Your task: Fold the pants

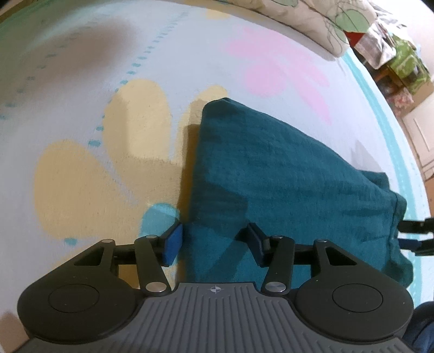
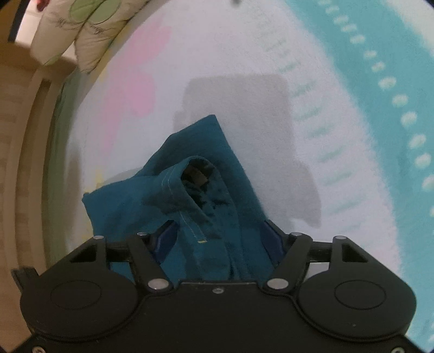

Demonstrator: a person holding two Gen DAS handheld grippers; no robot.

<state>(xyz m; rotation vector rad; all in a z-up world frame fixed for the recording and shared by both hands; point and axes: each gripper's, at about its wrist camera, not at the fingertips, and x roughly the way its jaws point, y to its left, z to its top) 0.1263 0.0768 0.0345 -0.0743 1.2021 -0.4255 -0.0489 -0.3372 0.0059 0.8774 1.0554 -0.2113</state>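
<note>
Teal pants (image 1: 284,168) lie folded into a thick block on a soft patterned mat (image 1: 81,81). My left gripper (image 1: 214,244) is open, its blue pads either side of the pants' near left edge, not pressing the cloth. In the right wrist view the pants (image 2: 162,195) are bunched, with a stitched opening gaping upward. My right gripper (image 2: 218,237) stands wide over that bunched end, cloth lying between its pads without a visible squeeze. The right gripper's fingers (image 1: 401,235) also show at the pants' right end in the left wrist view.
The mat (image 2: 325,81) is white with yellow, pink and turquoise shapes. A floral quilt (image 1: 312,21) lies at its far edge, also visible as the quilt (image 2: 81,27) at top left. Boxes and clutter (image 1: 401,54) stand beyond. Wooden floor (image 2: 16,135) borders the mat.
</note>
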